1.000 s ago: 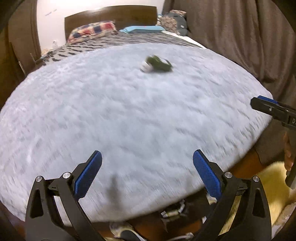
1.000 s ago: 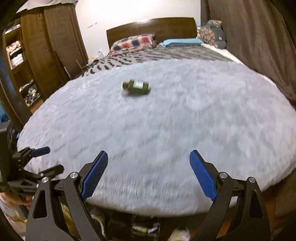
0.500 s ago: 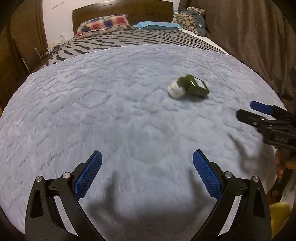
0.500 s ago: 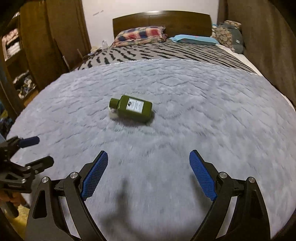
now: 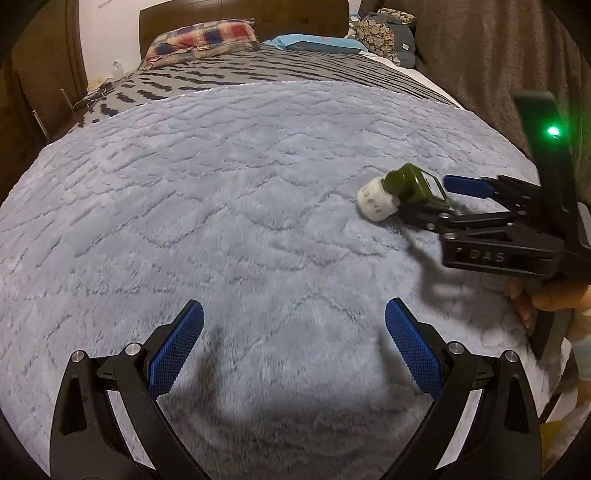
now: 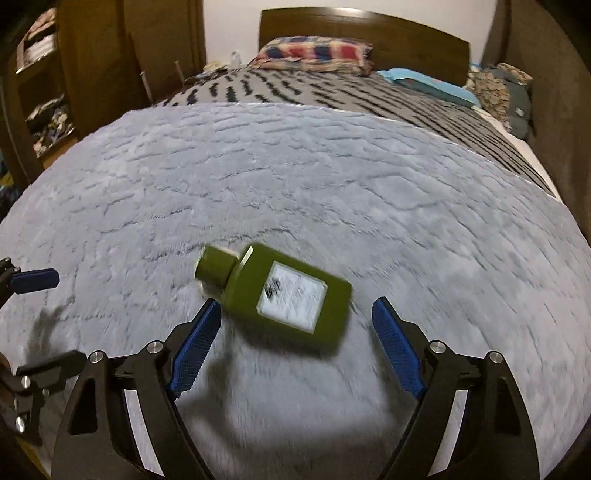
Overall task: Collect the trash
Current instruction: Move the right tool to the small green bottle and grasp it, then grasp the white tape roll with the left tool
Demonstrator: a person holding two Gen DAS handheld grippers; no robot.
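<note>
A dark green bottle [image 6: 288,295] with a white label lies on its side on the grey fluffy blanket [image 6: 332,177]. It lies between the open fingers of my right gripper [image 6: 295,328], which do not touch it. In the left wrist view the bottle [image 5: 417,184] lies beside a small white jar [image 5: 376,201], and my right gripper [image 5: 439,199] reaches it from the right. My left gripper [image 5: 293,339] is open and empty, low over the blanket near its front.
The bed runs back to a striped cover [image 5: 258,74], a plaid pillow [image 5: 203,35], a blue pillow [image 5: 317,42] and a wooden headboard [image 6: 369,26]. Brown curtains [image 5: 480,55] hang on the right. Wooden shelves [image 6: 40,92] stand on the left.
Both grippers have moved forward over the bed. My right gripper has closed in on the green bottle, which now lies between its open fingers. Both stay open.
</note>
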